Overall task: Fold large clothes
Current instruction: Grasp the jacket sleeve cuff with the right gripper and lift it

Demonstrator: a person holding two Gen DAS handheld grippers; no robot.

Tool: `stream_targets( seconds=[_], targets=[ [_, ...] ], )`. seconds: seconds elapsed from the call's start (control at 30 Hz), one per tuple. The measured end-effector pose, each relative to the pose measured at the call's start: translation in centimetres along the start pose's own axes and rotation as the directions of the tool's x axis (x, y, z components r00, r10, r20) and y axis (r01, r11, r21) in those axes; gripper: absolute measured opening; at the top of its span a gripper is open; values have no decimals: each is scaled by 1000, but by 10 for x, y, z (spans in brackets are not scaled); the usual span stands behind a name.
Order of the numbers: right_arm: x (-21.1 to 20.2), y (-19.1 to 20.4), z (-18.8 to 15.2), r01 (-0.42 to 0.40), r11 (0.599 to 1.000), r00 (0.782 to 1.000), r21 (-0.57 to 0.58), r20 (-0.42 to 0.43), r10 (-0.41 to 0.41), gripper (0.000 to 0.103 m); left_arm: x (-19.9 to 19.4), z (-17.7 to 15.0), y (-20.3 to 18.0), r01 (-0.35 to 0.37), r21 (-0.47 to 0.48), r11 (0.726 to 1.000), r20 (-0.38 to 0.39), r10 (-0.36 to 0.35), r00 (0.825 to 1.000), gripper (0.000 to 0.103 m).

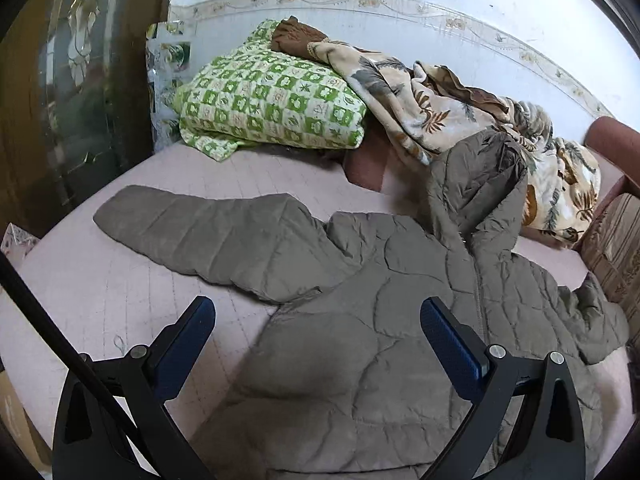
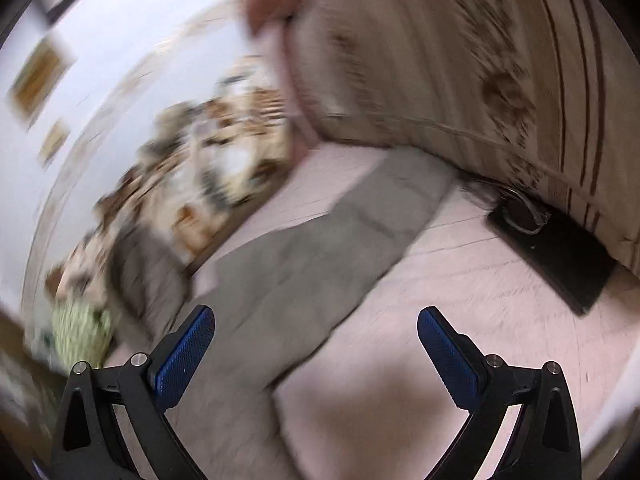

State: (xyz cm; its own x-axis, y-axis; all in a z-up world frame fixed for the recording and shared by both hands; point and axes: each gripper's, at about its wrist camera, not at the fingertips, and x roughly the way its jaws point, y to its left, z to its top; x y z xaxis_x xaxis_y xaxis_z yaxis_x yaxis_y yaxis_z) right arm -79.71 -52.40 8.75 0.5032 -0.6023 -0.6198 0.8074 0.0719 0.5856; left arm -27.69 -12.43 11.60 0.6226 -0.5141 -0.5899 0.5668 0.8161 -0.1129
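Observation:
A large grey-brown quilted jacket (image 1: pixel 360 320) lies spread on the pink bed sheet (image 1: pixel 100 292). One sleeve (image 1: pixel 200 232) stretches to the left; the hood end rises against a blanket at the back right. My left gripper (image 1: pixel 318 310) is open and empty, hovering above the jacket's body near the armpit. In the blurred right wrist view the other sleeve (image 2: pixel 320 248) runs diagonally across the sheet (image 2: pixel 460 300) toward the headboard. My right gripper (image 2: pixel 316 318) is open and empty above that sleeve's lower part.
A green checked pillow (image 1: pixel 272 100) and a leaf-patterned blanket (image 1: pixel 432 96) lie at the back by the wall. A dark cabinet (image 1: pixel 80 100) stands at the left. A striped headboard (image 2: pixel 460 60) borders the bed, with a black flat object (image 2: pixel 560 248) at its foot.

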Motion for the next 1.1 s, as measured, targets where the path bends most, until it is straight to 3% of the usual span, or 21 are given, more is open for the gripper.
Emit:
stream_targets(
  seconds=[0.17, 0.27, 0.37, 0.53, 0.8, 0.83, 0.87, 0.9, 0.93, 1.0, 1.1],
  targets=[
    [50, -46, 45, 21, 984, 1000, 175, 15, -24, 102, 15, -4, 1, 25, -9, 1000, -62, -26, 998, 102],
    [74, -46, 60, 50, 984, 998, 171, 13, -53, 99, 22, -7, -4, 32, 1, 1000, -87, -31, 996, 102],
    [101, -53, 69, 85, 976, 996, 199, 9, -88, 88, 25, -10, -11, 33, 30, 999, -90, -30, 995, 102],
    [133, -72, 74, 194, 953, 980, 232, 6, -201, 87, 32, -11, -17, 43, 53, 998, -105, -37, 994, 102],
    [168, -84, 99, 200, 961, 977, 190, 32, -210, 83, 41, -13, -24, 70, 69, 995, -137, -60, 989, 102],
    [173, -82, 100, 198, 964, 978, 178, 24, -205, 80, 42, -13, -25, 72, 69, 995, -140, -62, 988, 102],
    [177, -79, 100, 214, 964, 975, 158, 32, -221, 61, 43, -14, -26, 70, 71, 995, -140, -60, 988, 102],
    [179, -77, 99, 232, 962, 970, 140, 39, -240, 30, 44, -14, -27, 65, 74, 995, -142, -54, 988, 102],
    [180, -77, 97, 227, 964, 971, 140, 37, -234, 21, 45, -14, -28, 66, 73, 995, -145, -55, 988, 102],
    [174, -75, 95, 196, 969, 977, 151, 58, -207, 16, 45, -13, -29, 69, 67, 995, -143, -58, 988, 102],
    [150, -53, 97, 201, 975, 968, 94, 134, -213, 15, 45, -13, -30, 69, 71, 995, -143, -58, 988, 102]
  ],
)
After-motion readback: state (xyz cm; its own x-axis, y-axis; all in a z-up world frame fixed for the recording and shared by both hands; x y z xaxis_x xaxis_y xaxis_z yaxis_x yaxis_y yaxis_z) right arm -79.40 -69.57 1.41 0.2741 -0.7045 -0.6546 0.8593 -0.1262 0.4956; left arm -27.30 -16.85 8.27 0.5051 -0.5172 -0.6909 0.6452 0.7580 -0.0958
